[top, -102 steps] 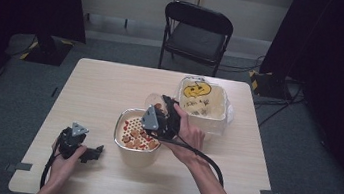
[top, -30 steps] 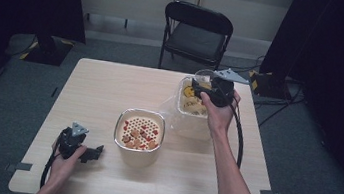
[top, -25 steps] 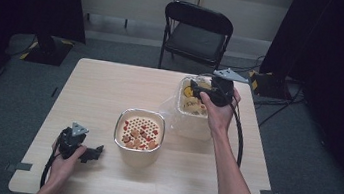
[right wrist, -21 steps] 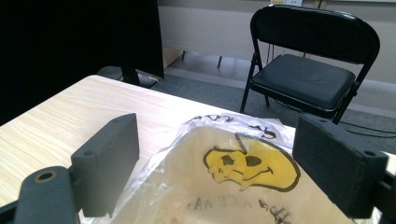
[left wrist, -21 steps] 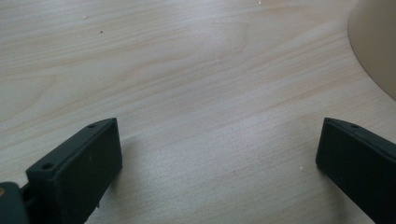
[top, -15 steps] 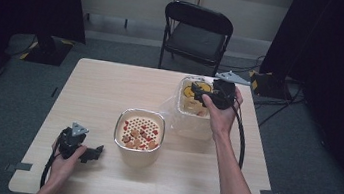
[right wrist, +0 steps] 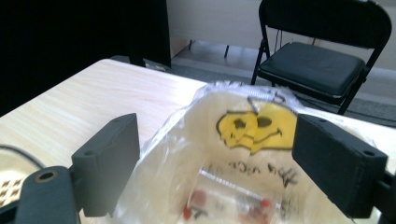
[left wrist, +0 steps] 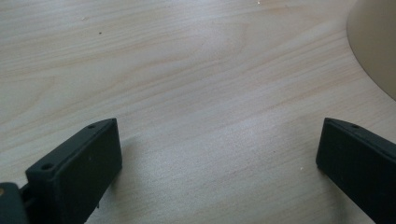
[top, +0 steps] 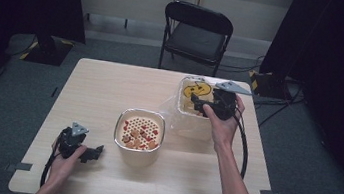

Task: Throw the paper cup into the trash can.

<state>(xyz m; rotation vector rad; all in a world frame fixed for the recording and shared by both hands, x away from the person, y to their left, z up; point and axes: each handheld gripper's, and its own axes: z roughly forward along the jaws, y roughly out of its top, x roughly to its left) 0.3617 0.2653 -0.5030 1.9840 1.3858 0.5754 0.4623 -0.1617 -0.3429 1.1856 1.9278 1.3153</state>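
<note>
My right gripper (top: pixel 200 104), jaws spread and empty after opening, hovers over the bag-lined container (top: pixel 193 111); snagging the loose plastic could tip it.

Right gripper (right wrist: pixel 215 163) is hovering with its two black jaws standing wide apart, having just been opening, with nothing pressed between them. Beyond them a clear plastic bag (right wrist: pixel 243 154) bearing a yellow smiley face is lining a container on the wooden table (right wrist: pixel 93 102). A black folding chair (right wrist: pixel 322 51) is standing behind.
</note>
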